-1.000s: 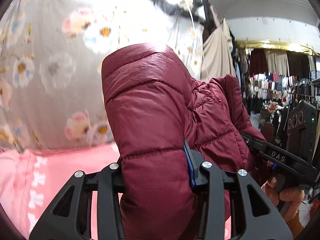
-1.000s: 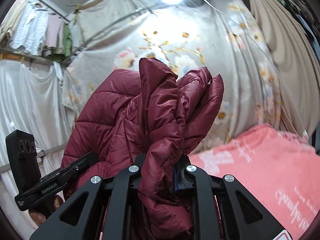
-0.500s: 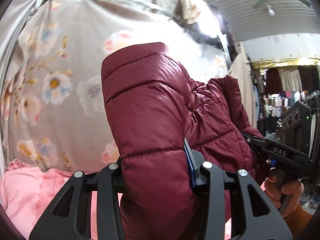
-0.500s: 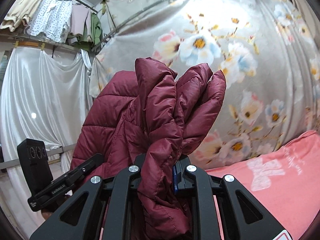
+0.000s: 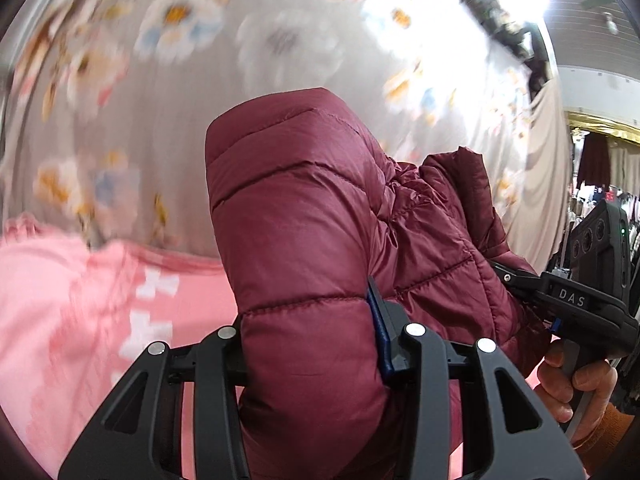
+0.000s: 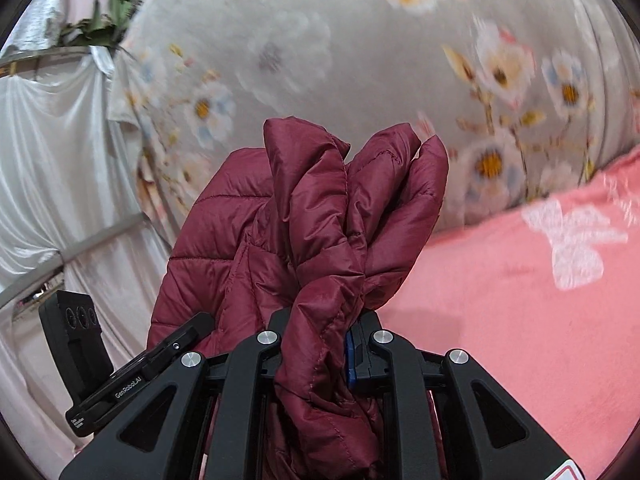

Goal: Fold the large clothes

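Observation:
A dark red quilted puffer jacket (image 5: 304, 232) is held up in the air by both grippers. My left gripper (image 5: 312, 344) is shut on a thick padded edge of it. My right gripper (image 6: 316, 344) is shut on a bunched fold of the same jacket (image 6: 320, 216). In the left wrist view the right gripper (image 5: 576, 300) shows at the right, held by a hand, beside the jacket. In the right wrist view the left gripper (image 6: 120, 384) shows at the lower left. The rest of the jacket hangs below, out of sight.
A pink bed cover with white prints (image 5: 80, 304) (image 6: 540, 300) lies below and ahead. A grey floral curtain (image 5: 180, 80) (image 6: 360, 60) hangs behind it. White drapes (image 6: 52, 152) hang at left; clothes racks (image 5: 608, 184) stand at far right.
Both grippers have tilted downward with the jacket still clamped. More of the pink cover shows in both views and the floral curtain is blurred by the motion.

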`<state>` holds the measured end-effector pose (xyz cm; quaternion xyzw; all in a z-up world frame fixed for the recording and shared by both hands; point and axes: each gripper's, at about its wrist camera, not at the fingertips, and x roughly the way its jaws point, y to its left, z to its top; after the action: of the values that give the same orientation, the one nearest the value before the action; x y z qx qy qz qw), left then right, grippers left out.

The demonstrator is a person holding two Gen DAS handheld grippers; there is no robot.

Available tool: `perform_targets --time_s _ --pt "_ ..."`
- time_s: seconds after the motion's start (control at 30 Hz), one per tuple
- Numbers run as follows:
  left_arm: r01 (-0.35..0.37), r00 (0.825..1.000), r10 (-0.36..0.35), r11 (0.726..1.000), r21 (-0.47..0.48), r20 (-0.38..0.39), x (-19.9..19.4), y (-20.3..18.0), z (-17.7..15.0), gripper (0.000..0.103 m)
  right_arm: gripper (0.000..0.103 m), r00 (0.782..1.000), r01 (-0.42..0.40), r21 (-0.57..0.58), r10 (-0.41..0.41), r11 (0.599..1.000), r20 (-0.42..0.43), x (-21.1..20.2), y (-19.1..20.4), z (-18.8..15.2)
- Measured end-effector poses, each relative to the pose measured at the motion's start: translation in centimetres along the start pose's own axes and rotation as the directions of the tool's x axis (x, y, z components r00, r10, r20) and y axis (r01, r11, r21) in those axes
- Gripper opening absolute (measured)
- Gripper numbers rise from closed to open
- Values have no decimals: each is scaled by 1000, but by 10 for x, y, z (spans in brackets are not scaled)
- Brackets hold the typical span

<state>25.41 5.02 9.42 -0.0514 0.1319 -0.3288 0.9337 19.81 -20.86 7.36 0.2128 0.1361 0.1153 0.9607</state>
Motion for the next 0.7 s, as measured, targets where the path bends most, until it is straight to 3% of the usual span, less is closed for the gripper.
perform_targets --time_s 0.23,0.47,0.6,0.7 --pt "-53 984 47 998 -28 -173 56 34 -62 39 15 989 67 51 -59 996 -138 56 -44 -58" --pt "-77 960 58 995 -58 -274 75 51 -106 40 15 966 132 80 -110 988 -235 78 -75 -100" --pt "-84 954 50 991 -105 -294 77 63 -116 49 22 955 150 194 -91 970 -282 83 -102 -110" --pt "-123 945 84 987 -105 -315 77 63 -116 58 36 950 165 227 -93 960 -298 79 -109 -106"
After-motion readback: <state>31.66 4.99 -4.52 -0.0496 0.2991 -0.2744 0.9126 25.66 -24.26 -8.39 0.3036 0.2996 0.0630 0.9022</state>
